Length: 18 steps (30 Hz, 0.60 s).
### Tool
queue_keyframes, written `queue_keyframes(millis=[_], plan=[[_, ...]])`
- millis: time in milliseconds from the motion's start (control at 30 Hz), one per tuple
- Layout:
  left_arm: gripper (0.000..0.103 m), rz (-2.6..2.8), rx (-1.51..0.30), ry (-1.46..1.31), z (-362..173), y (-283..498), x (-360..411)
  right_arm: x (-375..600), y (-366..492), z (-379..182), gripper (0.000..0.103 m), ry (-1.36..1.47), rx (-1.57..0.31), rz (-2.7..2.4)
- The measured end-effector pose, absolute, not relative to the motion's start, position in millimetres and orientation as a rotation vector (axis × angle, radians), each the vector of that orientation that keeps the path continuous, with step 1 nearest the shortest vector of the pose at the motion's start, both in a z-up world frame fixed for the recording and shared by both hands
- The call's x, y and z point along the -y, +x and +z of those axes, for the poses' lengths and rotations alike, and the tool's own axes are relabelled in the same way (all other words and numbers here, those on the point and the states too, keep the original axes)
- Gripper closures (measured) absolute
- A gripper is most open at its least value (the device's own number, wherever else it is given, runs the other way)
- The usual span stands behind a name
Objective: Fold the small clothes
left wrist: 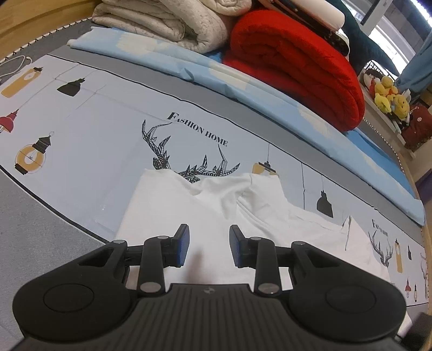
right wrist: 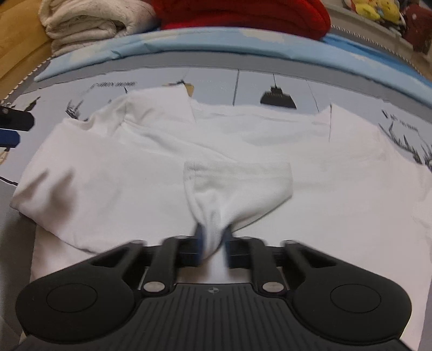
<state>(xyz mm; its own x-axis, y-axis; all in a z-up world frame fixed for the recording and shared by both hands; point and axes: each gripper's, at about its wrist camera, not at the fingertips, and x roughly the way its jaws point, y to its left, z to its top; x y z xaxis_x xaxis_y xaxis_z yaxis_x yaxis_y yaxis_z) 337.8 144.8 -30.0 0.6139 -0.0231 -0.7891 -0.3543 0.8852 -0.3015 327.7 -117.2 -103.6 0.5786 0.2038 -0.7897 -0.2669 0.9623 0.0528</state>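
Note:
A white garment lies spread on the printed bed sheet, with rumpled folds along its far edge. My left gripper hovers over its near part; the jaws stand apart with only flat cloth below them. In the right wrist view the same garment fills the middle. My right gripper is shut on a bunched flap of the white cloth, which fans out from the pads over the garment. A finger of the left gripper shows at the left edge of that view.
A rolled red blanket and a folded cream quilt lie at the back on a light blue sheet. Plush toys sit on a shelf to the far right. A wooden bed frame borders the left.

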Motion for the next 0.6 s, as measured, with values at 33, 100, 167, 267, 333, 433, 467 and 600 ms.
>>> queue_keyframes(millis=[33,100,167,267,333,433,467,600], plan=[[0.068,0.203,-0.893,-0.460,-29,338,-146,121,327,-96,0.096,-0.048,-0.877,0.274],[0.068,0.212,-0.886,-0.463,-28,337,-151,133,322,-71,0.096,0.029,-0.757,0.288],[0.068,0.229,-0.880,-0.471,-27,335,-158,148,313,-48,0.096,0.081,-0.611,0.272],[0.068,0.263,-0.873,-0.484,-27,333,-171,179,302,-28,0.096,0.150,-0.437,0.183],[0.068,0.279,-0.874,-0.484,-28,332,-178,199,307,-33,0.096,0.184,-0.455,0.068],[0.068,0.288,-0.889,-0.497,-33,333,-183,244,331,-68,0.096,0.311,-0.702,-0.132],[0.068,0.286,-0.900,-0.510,-36,334,-185,262,337,-81,0.095,0.393,-0.780,-0.171],[0.068,0.249,-0.945,-0.555,-48,338,-180,302,347,-113,0.085,0.618,-0.928,-0.191]])
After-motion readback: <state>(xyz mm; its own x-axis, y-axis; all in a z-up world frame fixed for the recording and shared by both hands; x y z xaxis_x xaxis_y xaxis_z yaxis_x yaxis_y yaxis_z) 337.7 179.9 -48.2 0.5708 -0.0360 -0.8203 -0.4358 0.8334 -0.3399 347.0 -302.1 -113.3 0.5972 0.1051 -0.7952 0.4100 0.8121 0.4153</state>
